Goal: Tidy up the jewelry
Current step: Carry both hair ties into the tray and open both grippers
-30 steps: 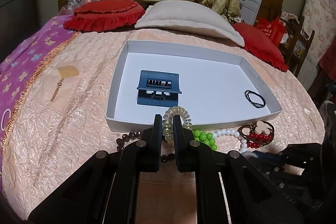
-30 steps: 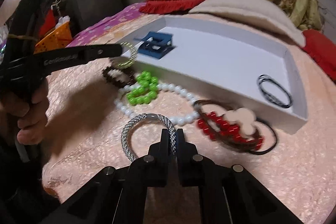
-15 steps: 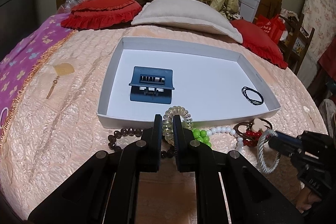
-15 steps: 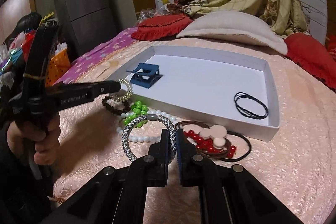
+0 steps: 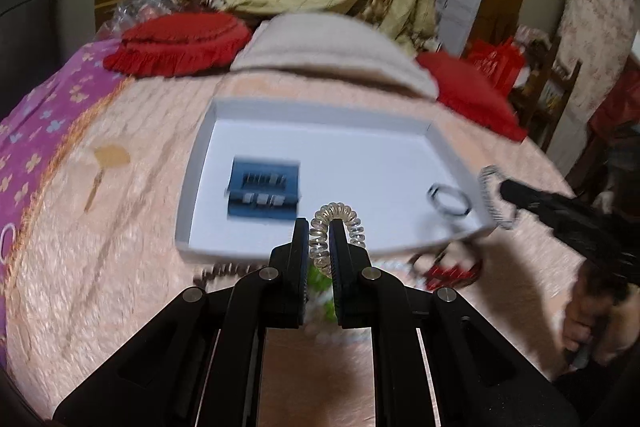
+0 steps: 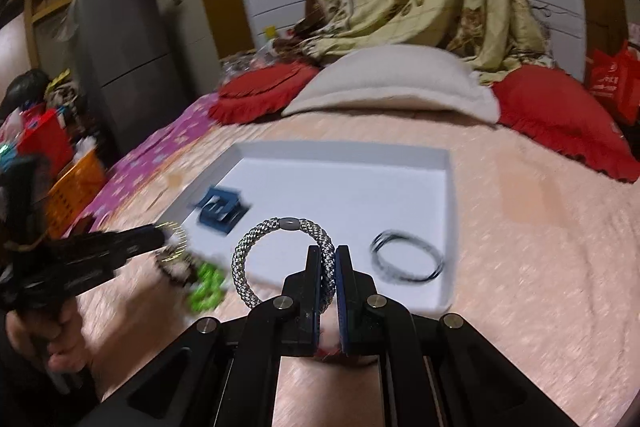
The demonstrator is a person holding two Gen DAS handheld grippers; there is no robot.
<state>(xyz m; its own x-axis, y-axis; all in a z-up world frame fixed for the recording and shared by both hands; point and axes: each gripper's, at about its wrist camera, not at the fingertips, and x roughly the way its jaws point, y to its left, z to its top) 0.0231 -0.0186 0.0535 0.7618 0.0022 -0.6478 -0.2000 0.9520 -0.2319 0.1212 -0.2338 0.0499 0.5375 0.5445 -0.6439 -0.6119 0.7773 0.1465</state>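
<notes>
Meanwhile, two claws hang above a bed (image 6: 540, 267) spread with a peach quilt, and each one is clamped on one hair tie. The left claw (image 5: 320, 239) pinches a clear spiral hair tie (image 5: 340, 223), whose coil stands up between its black fingers just over the near wall of the white tray (image 5: 320, 115). The right claw (image 6: 329, 259) grips a grey-and-white braided hair tie (image 6: 260, 239) by its right side, the loop hanging free to the left, over the tray's near part.

Two things lie inside the tray: one blue hair claw clip (image 5: 264, 189) toward the left, and one thin black elastic band (image 6: 408, 261) toward the right. On the quilt in front of the tray lie more pieces, blurred: one dark brown bead bracelet (image 5: 224, 271), one cluster of green beads (image 6: 206, 285), and one red beaded piece (image 5: 448, 269); their exact number cannot be told.

Three cushions line the head of the bed: one beige pillow (image 6: 392, 83) between two red cushions (image 6: 260, 95). A person's hand (image 6: 44, 331) holds the left claw's handle.
</notes>
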